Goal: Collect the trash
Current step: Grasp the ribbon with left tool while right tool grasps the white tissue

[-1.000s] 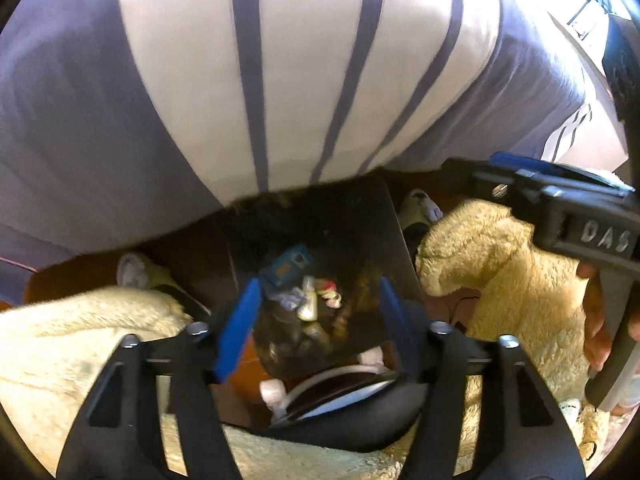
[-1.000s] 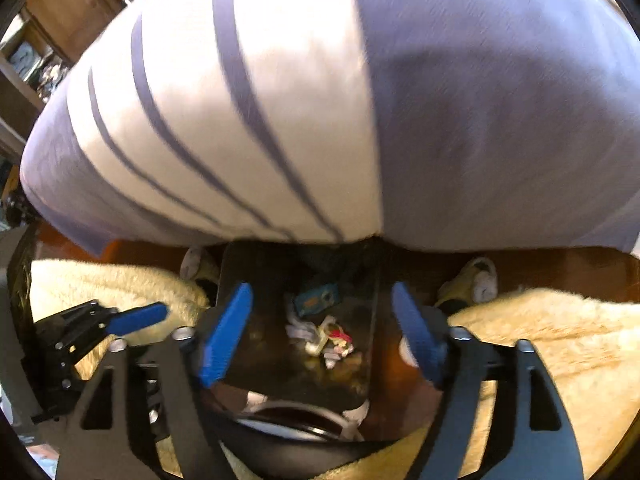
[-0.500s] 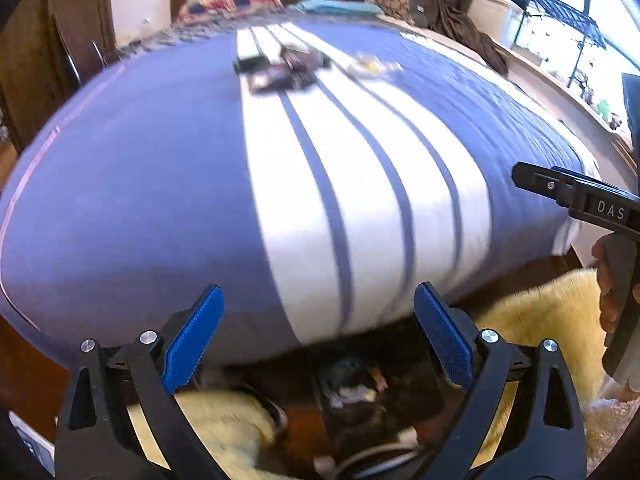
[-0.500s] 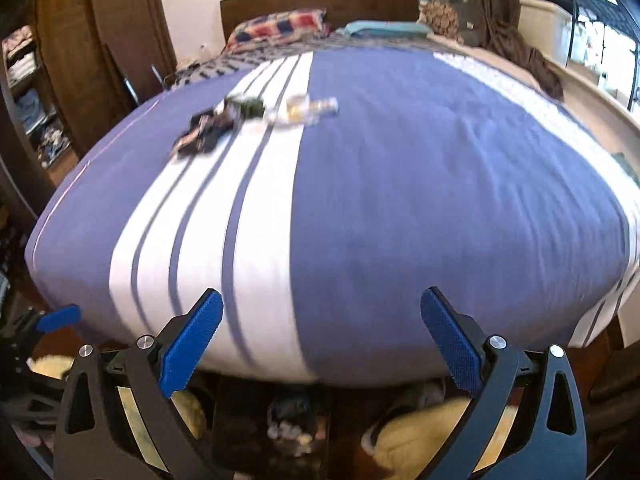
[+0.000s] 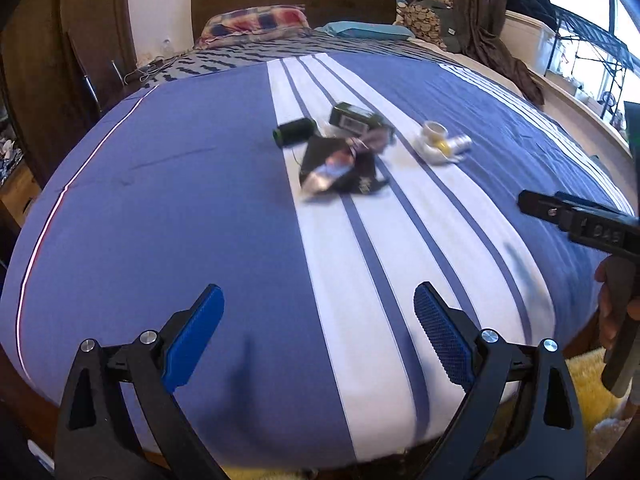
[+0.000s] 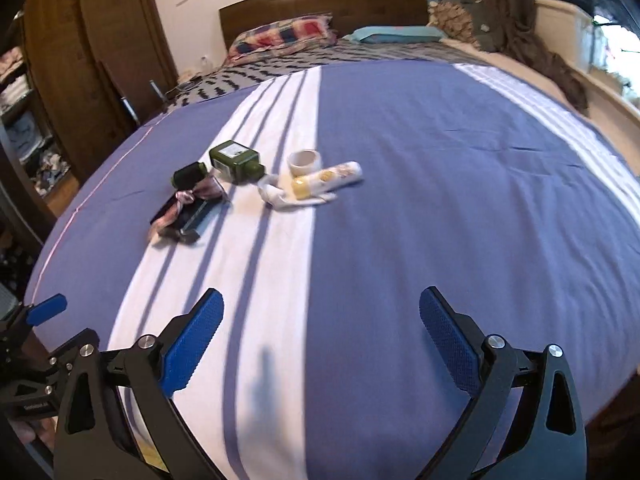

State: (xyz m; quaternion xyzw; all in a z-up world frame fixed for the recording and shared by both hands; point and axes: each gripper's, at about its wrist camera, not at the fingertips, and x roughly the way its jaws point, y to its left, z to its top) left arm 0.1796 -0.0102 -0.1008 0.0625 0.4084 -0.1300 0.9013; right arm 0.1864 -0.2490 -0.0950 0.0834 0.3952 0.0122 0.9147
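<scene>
I am between pickups, both pairs of jaws free, looking over the bed (image 5: 160, 200) at the litter that is left. Going left to right across the striped cover in my left view: a dark roll (image 5: 293, 131), a green bottle (image 5: 351, 117) just behind a crumpled wrapper (image 5: 340, 164), then a small white cup (image 5: 434, 130) with a pale tube (image 6: 328, 178) beside it and some white scraps at its foot. They lie in one loose cluster near the middle of the bed, well apart from my fingertips.

The next move, as I judge it, is a reach forward and down to the nearest piece, probably the wrapper for my left side and the tube or cup for my right; the soft cover will give under pressure, so a flat thing needs a pinch at a raised edge.

My left gripper (image 5: 318, 332) stands spread wide with nothing between its pads, only bedding below. My right gripper (image 6: 320, 336) is wide too, having just narrowed a little, and it is likewise empty
</scene>
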